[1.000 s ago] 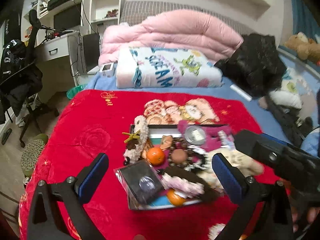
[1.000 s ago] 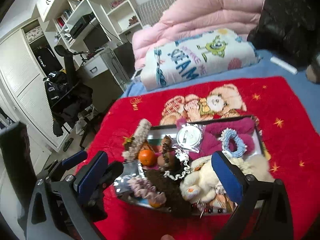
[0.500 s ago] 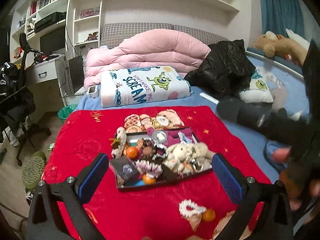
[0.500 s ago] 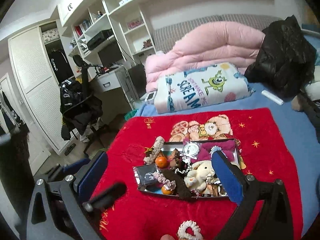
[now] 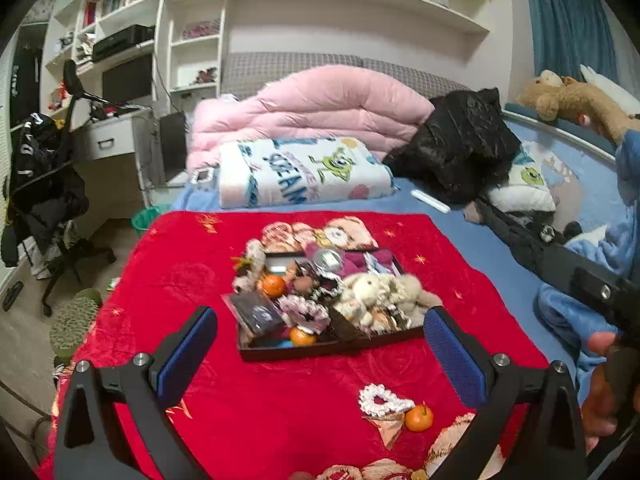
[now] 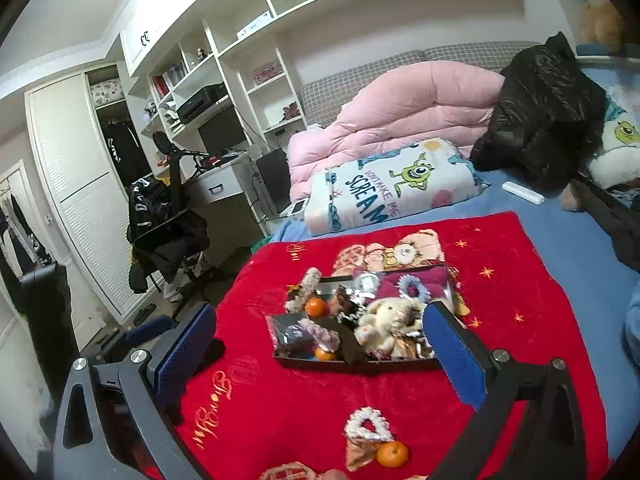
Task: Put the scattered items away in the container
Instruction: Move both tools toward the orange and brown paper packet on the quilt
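Red blanket (image 5: 168, 280) | both my grippers (image 5: 320, 344) (image 6: 320, 344) empty, spread wide | tray (image 6: 360, 365) heaped; adding mandarin (image 6: 393, 453) or scrunchie (image 6: 368, 424) risks roll-off

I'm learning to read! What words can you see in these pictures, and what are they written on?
"DON'T MAKE ME SCREAM": on the folded white monster blanket.
Gold curly writing on the red blanket: too swirly to read.
White letters on the black bag on the chair: too bent to read.
Books on the shelves: too small to read.
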